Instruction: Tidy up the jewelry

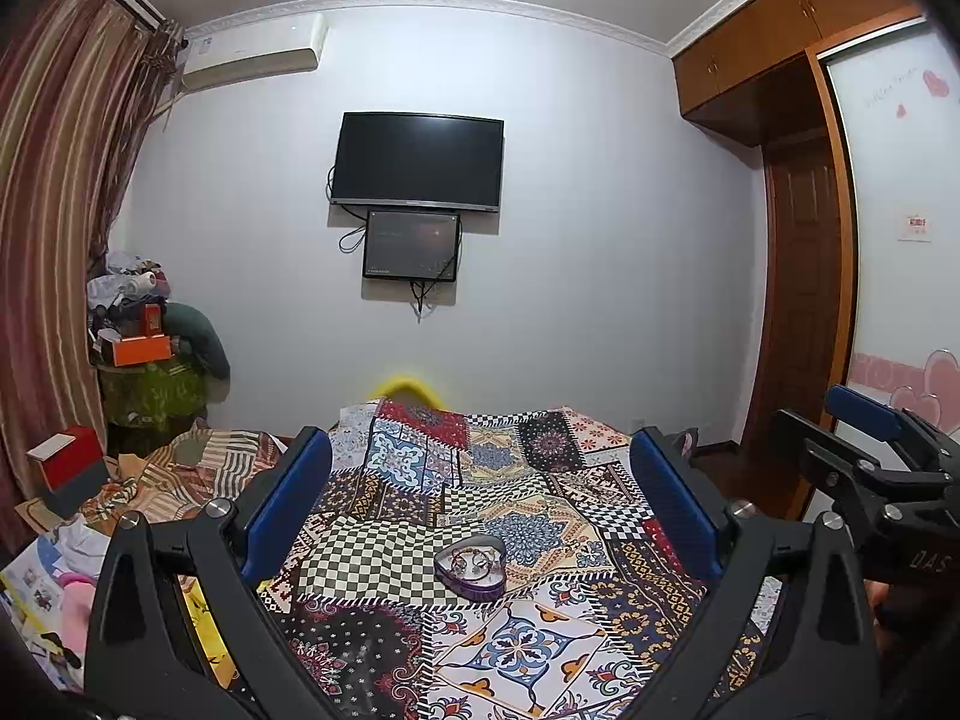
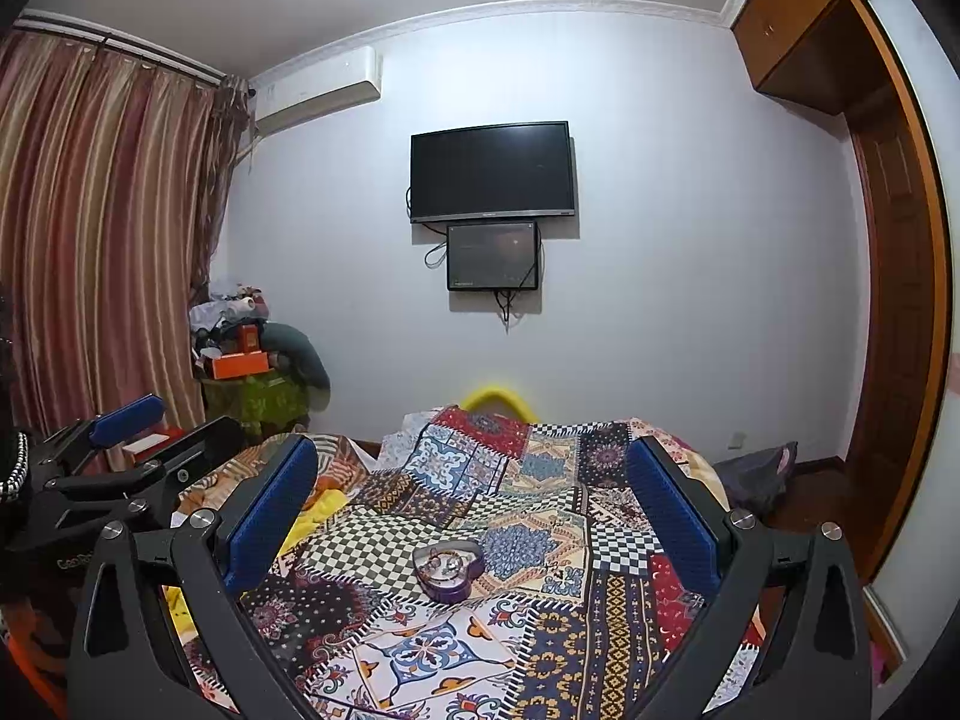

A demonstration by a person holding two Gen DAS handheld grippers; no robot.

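Purple heart-shaped tin (image 1: 471,567), lid off, sitting on patchwork quilt (image 1: 528,630) mid-bed, some bracelets or beads already inside; pieces too small to tell apart. No loose jewelry visible elsewhere, so probably near done or barely begun, cannot tell which. Left gripper (image 1: 480,504) and right gripper (image 2: 474,507) both spread wide, empty, hovering well short of tin. Nothing blocking. Boxes (image 1: 66,468) and clutter off left, TV (image 1: 418,161) on wall.

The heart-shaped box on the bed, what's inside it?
The purple heart-shaped box sits open on the patchwork bedspread, holding a tangle of beaded bracelets. Single pieces are too small to tell apart, and anything beneath them is covered.
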